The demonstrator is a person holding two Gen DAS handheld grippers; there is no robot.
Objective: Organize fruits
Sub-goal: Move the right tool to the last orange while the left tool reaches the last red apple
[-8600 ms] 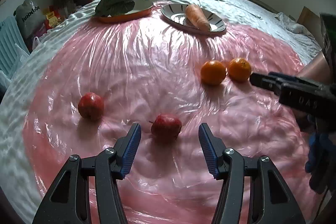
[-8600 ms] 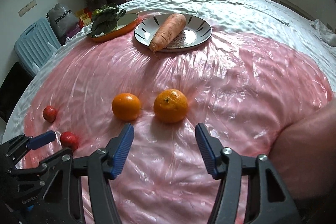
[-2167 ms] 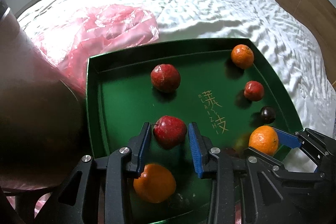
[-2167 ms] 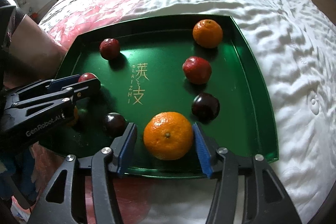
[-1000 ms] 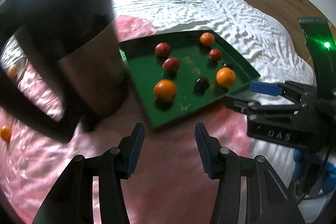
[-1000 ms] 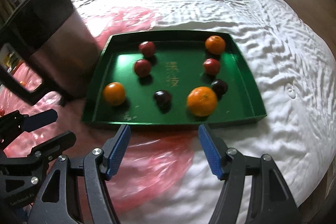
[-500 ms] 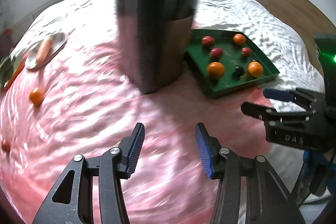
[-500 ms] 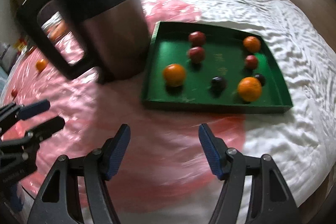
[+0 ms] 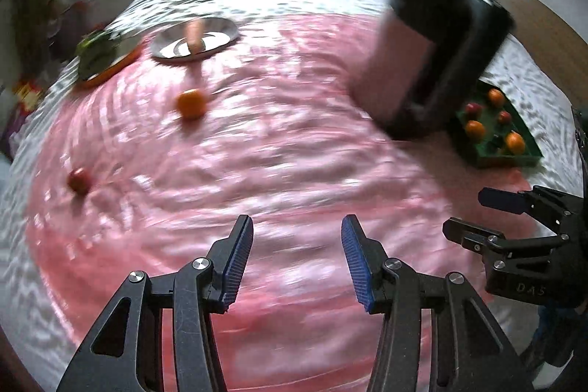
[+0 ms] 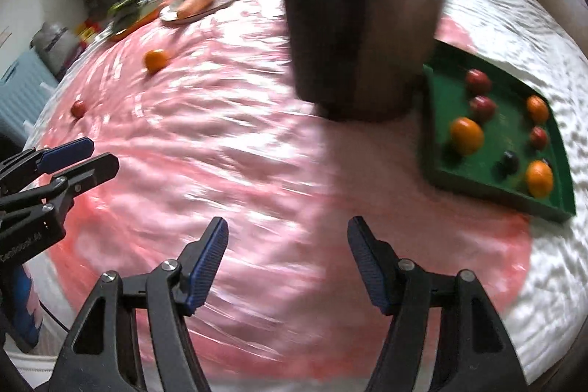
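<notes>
On the pink plastic sheet lie a loose orange (image 9: 191, 103) (image 10: 156, 59) and a small red apple (image 9: 79, 180) (image 10: 78, 108), both far from my grippers. The green tray (image 9: 507, 162) (image 10: 507, 123) sits at the right and holds several oranges, red apples and dark fruits. My left gripper (image 9: 297, 256) (image 10: 101, 155) hovers open over bare pink sheet with nothing between its blue pads. To its right, my right gripper (image 10: 288, 259) (image 9: 466, 214) is also open and empty. Both views are blurred.
A person's leg (image 9: 422, 61) (image 10: 367, 24) in dark shorts stands on the bed beside the tray. At the far left are a plate with a carrot (image 9: 194, 37) (image 10: 198, 2) and a dish of greens (image 9: 99, 57). White bedding surrounds the sheet.
Both views have swung left, away from the tray, which now sits at the right edge. The loose orange and apple have come further into view. Both jaws keep the same width.
</notes>
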